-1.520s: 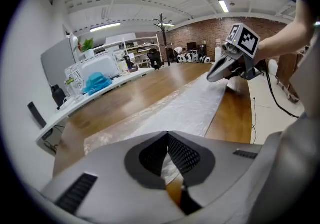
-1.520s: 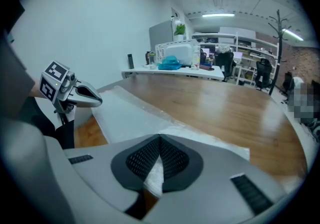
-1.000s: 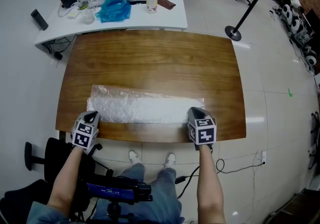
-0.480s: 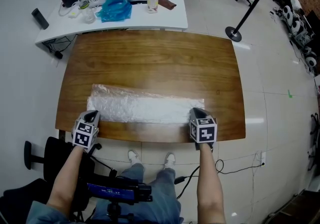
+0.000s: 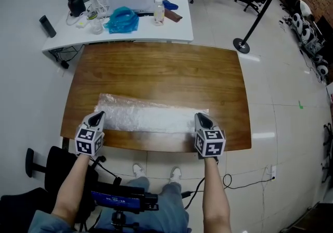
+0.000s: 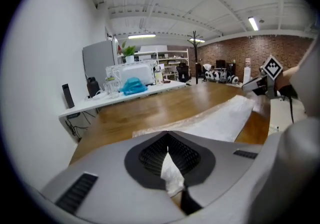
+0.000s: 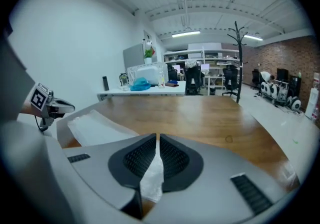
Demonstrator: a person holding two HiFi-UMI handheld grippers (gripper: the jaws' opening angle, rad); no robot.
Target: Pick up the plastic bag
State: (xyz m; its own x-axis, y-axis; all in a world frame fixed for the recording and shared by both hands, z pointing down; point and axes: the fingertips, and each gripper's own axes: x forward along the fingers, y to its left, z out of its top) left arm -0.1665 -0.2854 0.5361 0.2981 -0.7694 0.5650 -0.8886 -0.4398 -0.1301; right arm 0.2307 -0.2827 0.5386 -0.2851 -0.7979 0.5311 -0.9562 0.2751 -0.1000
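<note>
I'm pinching the crinkly, translucent plastic bag (image 5: 151,118) by its ends in the left hand-held gripper (image 5: 97,117) and the right hand-held gripper (image 5: 200,118), whose jaws have just been easing apart.

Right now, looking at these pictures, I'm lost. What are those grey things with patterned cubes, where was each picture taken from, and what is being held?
There is no robot here: a person holds a tool with two pinching jaws in each hand, and the patterned cubes are part of those tools. The head view comes from a camera on the person's head, looking down at the left gripper and right gripper. The two gripper views come from cameras riding on each tool, looking along its jaws. On the wooden table lies a long clear plastic bag. Each gripper pinches the bag's near edge, one at each end; the right one's jaws have just opened slightly, with the bag's edge between them.
</note>
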